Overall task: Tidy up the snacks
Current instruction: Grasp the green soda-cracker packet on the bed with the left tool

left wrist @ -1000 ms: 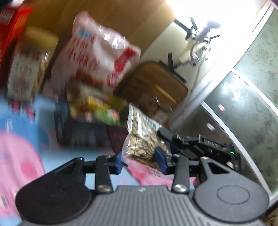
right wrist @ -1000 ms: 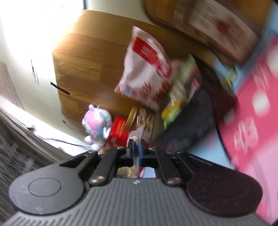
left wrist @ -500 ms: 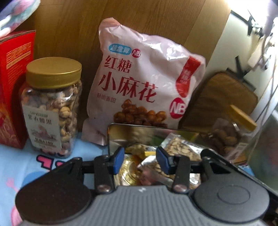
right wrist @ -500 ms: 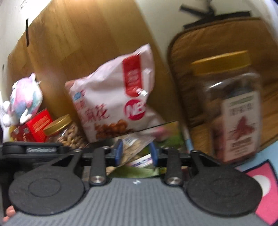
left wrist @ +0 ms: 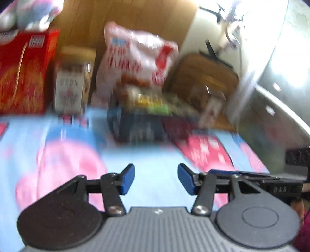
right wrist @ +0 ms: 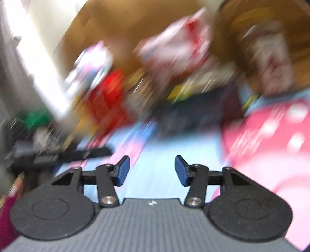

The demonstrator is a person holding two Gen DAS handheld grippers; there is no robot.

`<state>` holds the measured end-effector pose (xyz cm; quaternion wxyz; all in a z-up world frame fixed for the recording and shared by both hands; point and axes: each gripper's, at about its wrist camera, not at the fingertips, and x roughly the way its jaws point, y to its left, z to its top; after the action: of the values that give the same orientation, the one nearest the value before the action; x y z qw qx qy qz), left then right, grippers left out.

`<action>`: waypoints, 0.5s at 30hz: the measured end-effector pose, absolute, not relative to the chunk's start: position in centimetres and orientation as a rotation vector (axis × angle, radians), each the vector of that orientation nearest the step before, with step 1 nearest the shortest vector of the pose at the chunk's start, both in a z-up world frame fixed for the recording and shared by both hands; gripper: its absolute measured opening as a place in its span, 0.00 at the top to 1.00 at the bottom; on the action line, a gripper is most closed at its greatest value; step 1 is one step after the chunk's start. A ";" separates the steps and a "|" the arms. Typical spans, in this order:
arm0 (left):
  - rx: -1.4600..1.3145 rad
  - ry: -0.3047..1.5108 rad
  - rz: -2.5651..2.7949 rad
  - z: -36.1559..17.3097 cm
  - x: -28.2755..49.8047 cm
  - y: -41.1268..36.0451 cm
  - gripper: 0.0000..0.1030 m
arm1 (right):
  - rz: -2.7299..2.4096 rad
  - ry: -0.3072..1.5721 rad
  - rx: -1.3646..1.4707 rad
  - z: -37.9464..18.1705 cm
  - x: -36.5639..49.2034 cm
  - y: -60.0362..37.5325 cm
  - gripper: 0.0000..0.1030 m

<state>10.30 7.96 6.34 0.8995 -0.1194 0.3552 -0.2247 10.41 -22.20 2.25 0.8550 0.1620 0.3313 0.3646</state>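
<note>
Both views are motion-blurred. A dark box point(left wrist: 139, 126) filled with snack packets sits on the blue and pink cloth point(left wrist: 151, 159); it also shows in the right wrist view point(right wrist: 195, 116). Behind it stands a pink-white snack bag point(left wrist: 135, 58), a gold-lidded nut jar point(left wrist: 73, 81) and a red carton point(left wrist: 23, 77). A second jar point(right wrist: 269, 58) stands right of the box. My left gripper point(left wrist: 156, 179) is open and empty, back from the box. My right gripper point(right wrist: 152, 170) is open and empty, also back from it.
A wooden panel point(left wrist: 124, 17) backs the snacks. A brown cushioned pad point(left wrist: 205, 77) leans at the right. A plush toy point(left wrist: 33, 13) sits atop the red carton. The right gripper's body point(left wrist: 271, 186) shows at the left view's right edge.
Both grippers have pulled back from over the box and opened wider. The nut packets they held earlier now lie in the box.
</note>
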 end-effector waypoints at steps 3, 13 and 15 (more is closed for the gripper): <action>-0.244 0.787 -0.492 4.8 7.2 8.8 0.52 | 0.856 0.765 0.228 1.1 6.8 -20.8 0.47; -0.308 0.849 -0.522 1.9 4.1 9.1 0.52 | 0.928 0.692 -0.185 -0.8 0.3 -14.1 0.47; -0.324 0.868 -0.545 1.1 3.9 8.5 0.53 | 0.896 0.658 -0.227 -1.0 0.1 -13.6 0.48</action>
<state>3.88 8.46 1.12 0.8591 -0.1544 0.4132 -0.2596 0.10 -13.62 -0.99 0.8433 -0.1075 0.3118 0.4244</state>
